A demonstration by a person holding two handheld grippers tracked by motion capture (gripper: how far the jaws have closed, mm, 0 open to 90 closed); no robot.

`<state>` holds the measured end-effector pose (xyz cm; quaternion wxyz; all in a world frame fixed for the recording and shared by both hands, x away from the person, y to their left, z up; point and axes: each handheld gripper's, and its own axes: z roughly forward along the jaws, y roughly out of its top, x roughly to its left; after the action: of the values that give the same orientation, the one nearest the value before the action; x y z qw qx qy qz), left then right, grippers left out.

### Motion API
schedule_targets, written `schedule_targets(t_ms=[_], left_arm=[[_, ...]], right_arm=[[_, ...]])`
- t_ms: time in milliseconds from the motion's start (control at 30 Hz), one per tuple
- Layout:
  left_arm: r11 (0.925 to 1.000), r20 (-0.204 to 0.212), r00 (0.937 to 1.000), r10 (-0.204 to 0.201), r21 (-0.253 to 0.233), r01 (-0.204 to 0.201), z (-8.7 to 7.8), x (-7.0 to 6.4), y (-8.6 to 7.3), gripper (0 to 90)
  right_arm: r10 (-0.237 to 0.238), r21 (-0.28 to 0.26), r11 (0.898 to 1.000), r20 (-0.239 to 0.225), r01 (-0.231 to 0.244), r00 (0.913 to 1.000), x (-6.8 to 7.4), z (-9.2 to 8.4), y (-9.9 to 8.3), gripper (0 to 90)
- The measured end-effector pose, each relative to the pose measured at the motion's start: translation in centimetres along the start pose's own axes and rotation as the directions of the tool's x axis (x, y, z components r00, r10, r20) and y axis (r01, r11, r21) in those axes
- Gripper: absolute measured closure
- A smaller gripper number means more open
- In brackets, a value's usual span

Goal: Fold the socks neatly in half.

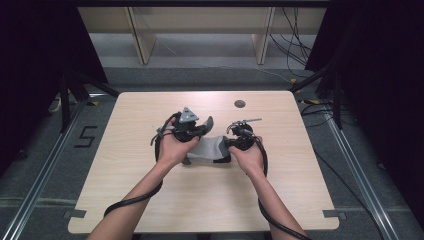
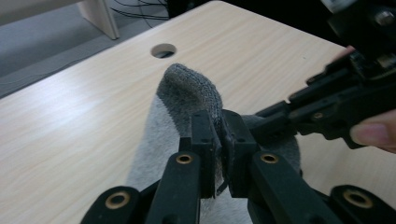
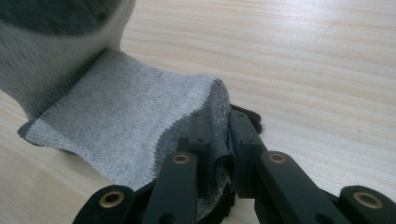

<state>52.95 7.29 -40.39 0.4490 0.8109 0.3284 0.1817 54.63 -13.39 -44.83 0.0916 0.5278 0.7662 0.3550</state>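
Both grippers, left (image 2: 218, 140) and right (image 3: 217, 140), were clamped on the sock (image 1: 210, 149); pulling apart could slip the thin fabric free.

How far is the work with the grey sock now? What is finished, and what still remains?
Done: both tools have a grip on the grey sock. The left tool is shut on its fabric near the darker end; the right tool is shut on its edge. In hand: the sock is held between them above the table. Left, probably: folding or laying it flat, then letting go.

Floor mark (image 1: 86, 136), seemingly "5".
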Motion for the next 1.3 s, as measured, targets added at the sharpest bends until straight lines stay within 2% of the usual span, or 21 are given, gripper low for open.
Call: schedule_targets(t_ms=[67,100,200,267,333,433,467,567,633,700,733,833,867,900,933,967,1033,1100,1167,1200,1300], left_arm=[[0.9997,0.023,0.9996,0.015,0.018,-0.016,1.0,-0.8,-0.3,84.2],[0.9991,0.035,0.999,0.028,0.031,-0.029,1.5,-1.2,-0.5,84.1],[0.9975,0.067,0.9974,0.027,0.063,-0.031,3.2,-2.2,-1.3,83.9],[0.9964,0.08,0.9966,0.02,0.081,-0.026,3.9,-2.5,-1.8,83.9],[0.9958,0.09,0.9958,0.017,0.088,-0.025,4.4,-2.7,-2.3,83.8],[0.995,0.093,0.9955,0.017,0.096,-0.026,4.8,-2.7,-2.7,83.5],[0.9947,0.093,0.9956,0.015,0.1,-0.024,4.9,-2.7,-2.8,83.4],[0.9945,0.099,0.9947,0.026,0.098,-0.036,4.9,-2.7,-2.9,83.2],[0.994,0.099,0.9946,0.031,0.101,-0.041,5.0,-2.9,-2.9,83.0],[0.9926,0.099,0.9941,0.045,0.108,-0.056,5.0,-3.0,-2.9,82.7],[0.9924,0.097,0.994,0.05,0.107,-0.06,5.0,-3.0,-2.9,82.6],[0.9928,0.088,0.9949,0.05,0.104,-0.059,5.1,-3.1,-3.0,82.3],[0.9931,0.089,0.995,0.046,0.103,-0.056,5.1,-3.1,-3.0,82.2],[0.9934,0.088,0.9952,0.043,0.103,-0.052,5.0,-3.2,-3.0,82.1],[0.9944,0.09,0.9952,0.038,0.095,-0.046,5.1,-3.3,-3.1,82.0],[0.9906,0.09,0.9938,0.066,0.114,-0.076,5.0,-3.2,-3.0,81.8],[0.991,0.101,0.9929,0.062,0.112,-0.073,4.9,-3.3,-3.1,81.2],[0.9931,0.118,0.9915,0.054,0.097,-0.066,4.6,-3.4,-3.1,78.9],[0.997,0.127,0.9914,0.033,0.065,-0.042,3.8,-3.2,-2.9,74.1],[0.9984,0.121,0.9922,0.028,0.045,-0.034,3.3,-3.0,-2.9,71.2],[0.9989,0.068,0.9973,0.03,0.035,-0.033,1.5,-2.1,-3.6,62.8]], right_arm=[[-0.014,0.002,1.0,0.014,0.014,0.9998,-0.2,0.1,-0.1,81.3],[0.011,0.011,1.0,0.017,-0.011,0.9998,-0.1,0.1,-0.1,80.8],[0.009,0.008,1.0,0.015,-0.009,0.9998,-0.4,0.1,-0.2,78.4],[0.035,-0.001,0.999,0.004,-0.035,0.9994,-0.4,0.1,-0.3,77.4],[0.015,0.001,1.0,0.0,-0.015,0.9999,-0.8,0.2,-0.4,77.3],[0.054,-0.016,0.998,-0.006,-0.054,0.9985,-0.8,0.3,-0.5,76.8],[0.07,0.018,0.997,-0.017,-0.07,0.9974,-0.7,0.1,-0.5,75.3],[0.069,-0.012,0.998,0.011,-0.069,0.9976,-1.2,-0.2,-0.2,67.5],[0.12,-0.068,0.991,0.037,-0.118,0.992,-1.3,-1.1,0.1,64.3],[0.099,-0.154,0.984,0.037,-0.092,0.9944,-1.3,-2.2,0.6,63.3],[0.099,-0.161,0.982,0.027,-0.093,0.9947,-0.8,-2.8,1.0,62.5],[0.065,-0.147,0.987,-0.014,-0.067,0.9978,-0.1,-3.1,1.5,60.8],[0.093,-0.116,0.989,-0.019,-0.095,0.9955,0.3,-3.1,1.6,60.4],[0.064,-0.111,0.992,-0.011,-0.065,0.9979,0.3,-2.7,1.6,60.4],[0.075,-0.092,0.993,-0.03,-0.078,0.9967,0.4,-2.3,1.5,61.1],[0.072,-0.081,0.994,-0.027,-0.074,0.997,0.4,-2.0,1.3,63.7],[0.055,-0.054,0.997,0.001,-0.055,0.9985,0.2,-1.2,1.0,71.4],[0.092,-0.029,0.995,-0.008,-0.092,0.9957,0.0,-0.7,0.6,82.1],[0.083,-0.048,0.995,-0.025,-0.085,0.9962,-0.3,-0.5,0.3,83.5],[0.109,-0.032,0.993,-0.021,-0.11,0.9938,-0.2,-0.8,0.3,83.7],[0.071,-0.045,0.996,-0.017,-0.072,0.9973,-0.6,-1.1,0.3,83.7]])
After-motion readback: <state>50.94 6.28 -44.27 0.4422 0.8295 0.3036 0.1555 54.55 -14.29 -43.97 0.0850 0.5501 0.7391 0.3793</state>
